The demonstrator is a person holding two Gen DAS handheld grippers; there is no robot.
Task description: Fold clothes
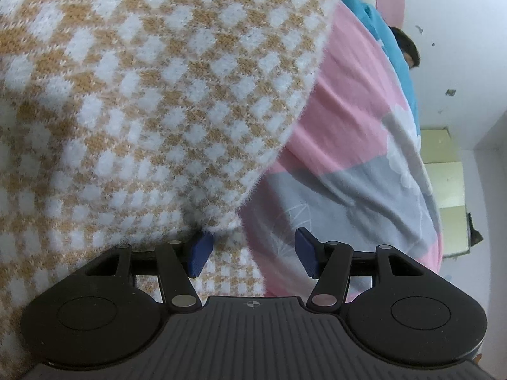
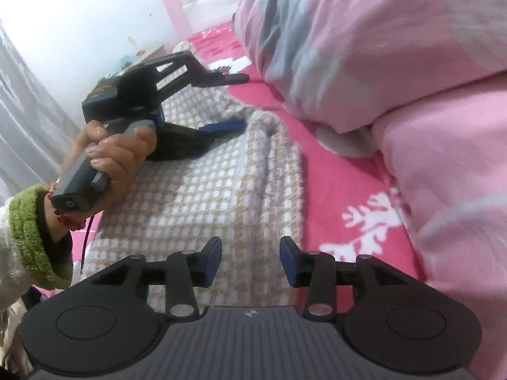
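A tan and white checked knit sweater [image 2: 206, 190] lies spread flat on the pink bed sheet [image 2: 348, 209]. My right gripper [image 2: 251, 261] stands open just above its near part, with nothing pinched between the pads. A hand [image 2: 117, 155] holds my left gripper [image 2: 236, 101] at the sweater's far edge, its jaws wide apart. In the left wrist view the sweater [image 1: 142, 95] fills the left and top. There my left gripper [image 1: 252, 255] is open, with the fuzzy sweater edge right beside its left pad.
A bulky pink and grey quilt [image 2: 396, 63] is heaped on the right of the bed, close to the sweater; it shows as the quilt [image 1: 348, 145] in the left wrist view. A blue cloth [image 1: 389, 53] lies beyond it. A pink headboard [image 2: 171, 3] and grey curtain [image 2: 25, 101] stand behind.
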